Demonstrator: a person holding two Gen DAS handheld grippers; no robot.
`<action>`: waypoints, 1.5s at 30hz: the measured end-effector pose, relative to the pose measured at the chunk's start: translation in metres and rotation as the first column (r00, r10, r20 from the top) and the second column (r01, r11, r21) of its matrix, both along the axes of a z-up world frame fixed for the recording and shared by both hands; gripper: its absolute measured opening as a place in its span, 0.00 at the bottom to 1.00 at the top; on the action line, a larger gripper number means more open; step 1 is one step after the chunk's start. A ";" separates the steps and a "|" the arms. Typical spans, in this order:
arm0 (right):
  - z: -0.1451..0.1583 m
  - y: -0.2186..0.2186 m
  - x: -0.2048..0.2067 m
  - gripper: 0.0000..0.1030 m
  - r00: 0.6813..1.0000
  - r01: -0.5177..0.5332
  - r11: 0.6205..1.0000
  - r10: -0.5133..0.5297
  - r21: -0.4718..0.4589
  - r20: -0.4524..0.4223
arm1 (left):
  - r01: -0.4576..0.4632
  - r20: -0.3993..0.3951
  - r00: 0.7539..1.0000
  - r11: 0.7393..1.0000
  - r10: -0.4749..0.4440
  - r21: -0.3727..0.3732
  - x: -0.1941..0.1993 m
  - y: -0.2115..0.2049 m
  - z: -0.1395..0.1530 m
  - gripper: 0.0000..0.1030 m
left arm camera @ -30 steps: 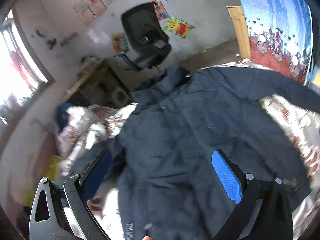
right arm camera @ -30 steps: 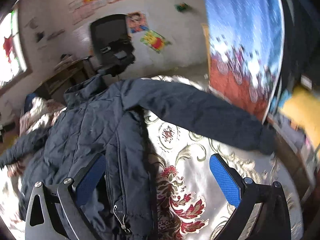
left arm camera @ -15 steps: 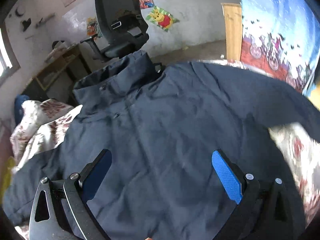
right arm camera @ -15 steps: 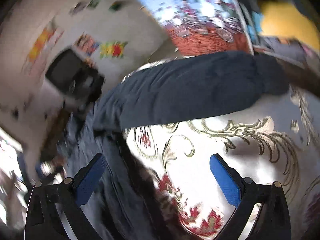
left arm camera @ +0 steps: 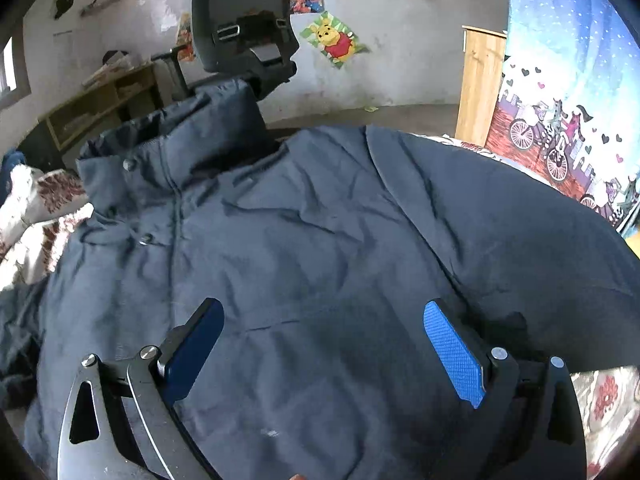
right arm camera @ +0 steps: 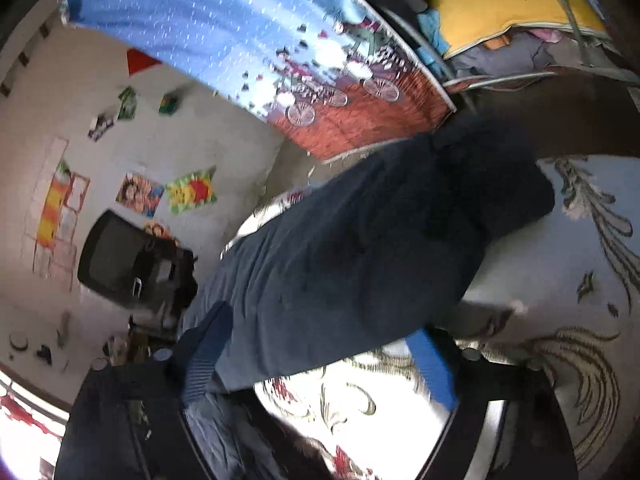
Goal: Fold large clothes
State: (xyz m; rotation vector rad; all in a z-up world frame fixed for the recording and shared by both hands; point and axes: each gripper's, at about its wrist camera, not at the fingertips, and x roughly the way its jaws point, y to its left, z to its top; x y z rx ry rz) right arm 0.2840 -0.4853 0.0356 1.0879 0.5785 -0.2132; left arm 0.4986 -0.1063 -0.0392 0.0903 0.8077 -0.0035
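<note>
A large dark navy jacket [left arm camera: 320, 248] lies spread front-up on a patterned bedspread [right arm camera: 560, 272], collar [left arm camera: 168, 140] toward the far edge. My left gripper [left arm camera: 324, 344] is open and empty, just above the jacket's chest. In the right wrist view the jacket's sleeve [right arm camera: 360, 248] stretches out across the bedspread, cuff [right arm camera: 492, 168] at the far end. My right gripper [right arm camera: 316, 356] is open and empty, rolled sideways, hovering over the sleeve near its upper part.
A black office chair [left arm camera: 244, 24] stands behind the collar, with a wooden desk [left arm camera: 100, 100] to its left. A blue printed curtain [left arm camera: 568, 80] hangs on the right. A crumpled floral quilt [left arm camera: 36, 216] lies at the left of the bed.
My left gripper has swung right and come closer over the jacket's chest. My right gripper has rolled and moved over to the outstretched sleeve. Both stayed open.
</note>
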 end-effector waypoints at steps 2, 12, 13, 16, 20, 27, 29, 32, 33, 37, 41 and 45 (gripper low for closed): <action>0.000 -0.005 0.000 0.66 1.000 0.023 1.000 -0.023 0.001 0.006 | 0.038 0.028 0.999 0.996 -0.036 -0.079 -0.001 0.000 -0.002 0.96; 0.020 -0.025 0.008 0.09 0.998 0.048 0.992 -0.052 -0.113 -0.036 | 0.142 -0.051 0.988 0.988 -0.145 -0.059 0.013 -0.030 -0.025 0.96; 0.027 -0.025 0.012 0.09 0.999 0.037 0.989 -0.042 -0.144 -0.030 | 0.144 -0.052 0.988 0.987 -0.147 -0.065 0.013 -0.029 -0.024 0.96; 0.056 -0.013 0.019 0.07 1.000 0.002 0.962 -0.003 -0.272 -0.005 | 0.135 -0.052 0.989 0.988 -0.139 -0.077 0.010 -0.020 -0.015 0.96; 0.103 0.014 0.030 0.07 0.996 -0.040 0.884 0.074 -0.465 0.054 | 0.130 -0.029 0.991 0.985 -0.134 -0.113 -0.002 0.007 0.004 0.95; 0.162 0.094 0.041 0.07 0.955 -0.108 0.761 0.258 -0.640 0.146 | 0.067 -0.025 0.997 0.984 -0.072 -0.163 -0.038 0.076 0.037 0.95; 0.169 0.121 0.045 0.07 0.933 -0.150 0.739 0.325 -0.657 0.153 | 0.048 -0.027 0.998 0.982 -0.054 -0.184 -0.050 0.096 0.045 0.95; 0.174 0.166 0.049 0.07 0.887 -0.224 0.695 0.436 -0.683 0.153 | 0.016 -0.024 0.999 0.970 -0.023 -0.242 -0.070 0.135 0.057 0.95; 0.174 0.185 0.050 0.07 0.867 -0.249 0.669 0.475 -0.700 0.146 | 0.000 -0.022 1.000 0.964 -0.006 -0.265 -0.079 0.152 0.061 0.95; 0.169 0.246 0.051 0.07 0.798 -0.331 0.574 0.594 -0.749 0.103 | -0.039 -0.023 0.999 0.945 0.033 -0.325 -0.100 0.197 0.076 0.95; 0.148 0.305 0.058 0.07 0.719 -0.437 0.490 0.694 -0.754 0.034 | -0.062 -0.015 0.998 0.930 0.061 -0.363 -0.121 0.233 0.083 0.95; 0.112 0.350 0.070 0.07 0.648 -0.565 0.431 0.760 -0.704 -0.055 | -0.076 -0.027 0.997 0.904 0.071 -0.422 -0.134 0.261 0.079 0.95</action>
